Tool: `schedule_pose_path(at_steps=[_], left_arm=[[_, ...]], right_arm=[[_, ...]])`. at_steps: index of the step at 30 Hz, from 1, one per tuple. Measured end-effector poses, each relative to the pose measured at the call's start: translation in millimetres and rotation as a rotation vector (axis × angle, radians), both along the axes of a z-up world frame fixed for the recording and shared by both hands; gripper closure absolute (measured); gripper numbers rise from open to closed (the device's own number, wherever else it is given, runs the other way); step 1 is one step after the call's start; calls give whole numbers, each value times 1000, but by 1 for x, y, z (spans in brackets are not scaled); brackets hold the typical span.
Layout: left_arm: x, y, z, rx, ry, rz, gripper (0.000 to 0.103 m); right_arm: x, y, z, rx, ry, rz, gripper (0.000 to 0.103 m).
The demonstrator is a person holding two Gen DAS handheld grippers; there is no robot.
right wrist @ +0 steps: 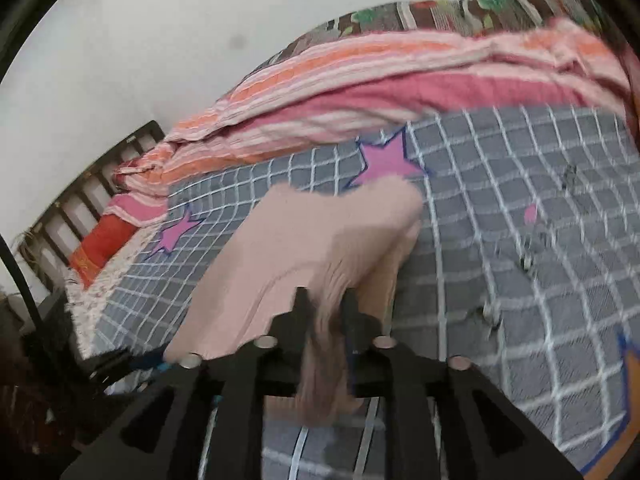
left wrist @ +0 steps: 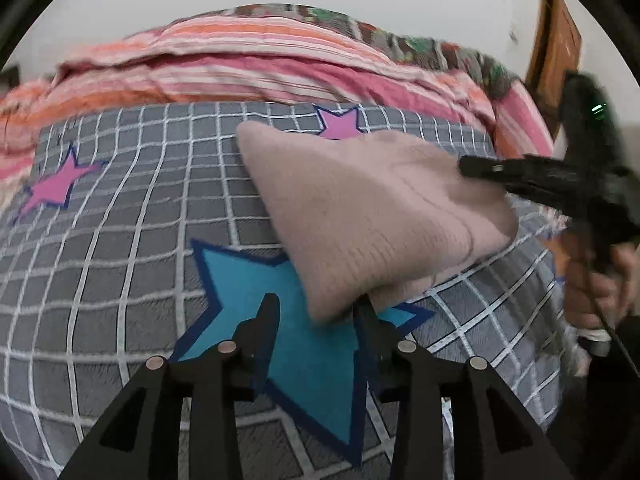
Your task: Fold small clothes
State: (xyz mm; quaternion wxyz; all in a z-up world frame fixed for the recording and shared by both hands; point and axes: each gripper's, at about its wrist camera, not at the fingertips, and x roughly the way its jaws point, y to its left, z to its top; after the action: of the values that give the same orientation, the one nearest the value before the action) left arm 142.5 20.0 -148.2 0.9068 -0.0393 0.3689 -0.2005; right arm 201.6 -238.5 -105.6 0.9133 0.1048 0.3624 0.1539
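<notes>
A small pale pink knitted garment (left wrist: 368,216) is held up over a bed with a grey checked sheet (left wrist: 120,240) printed with stars. My left gripper (left wrist: 318,308) is open, its jaws wide apart, with the garment's lower corner hanging between the fingertips. My right gripper (left wrist: 466,168) comes in from the right and is shut on the garment's right edge. In the right wrist view the right gripper (right wrist: 324,300) pinches the pink fabric (right wrist: 304,240), which hangs folded over and blurred.
A pink and orange striped quilt (left wrist: 240,64) lies bunched along the far side of the bed. A dark slatted bed frame (right wrist: 92,184) and white wall stand at the left. A wooden door (left wrist: 554,52) is at the far right.
</notes>
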Motion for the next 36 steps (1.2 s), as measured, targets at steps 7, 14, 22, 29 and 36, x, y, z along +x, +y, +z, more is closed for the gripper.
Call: schedule_pose_path(at_steps=[7,14,22,29,36], left_arm=[[-5,20,15,-63,-44,33,51],[32,9,31,-75,-70,46,49],[96,-20,31,-23,-22,95,49],[112,-37,10,49,-3,124,47],[103,-46,2,115,-43,143,45]], right_arm=[[38,4,-13,-30,42,-41,90],[35,-17,-37,-34,81,-115,90],[34,-7,1,-128,-39,-121,75],[60,19,-24,-183,26,-82,75],[57,18,-39,-227,30,-102,76]])
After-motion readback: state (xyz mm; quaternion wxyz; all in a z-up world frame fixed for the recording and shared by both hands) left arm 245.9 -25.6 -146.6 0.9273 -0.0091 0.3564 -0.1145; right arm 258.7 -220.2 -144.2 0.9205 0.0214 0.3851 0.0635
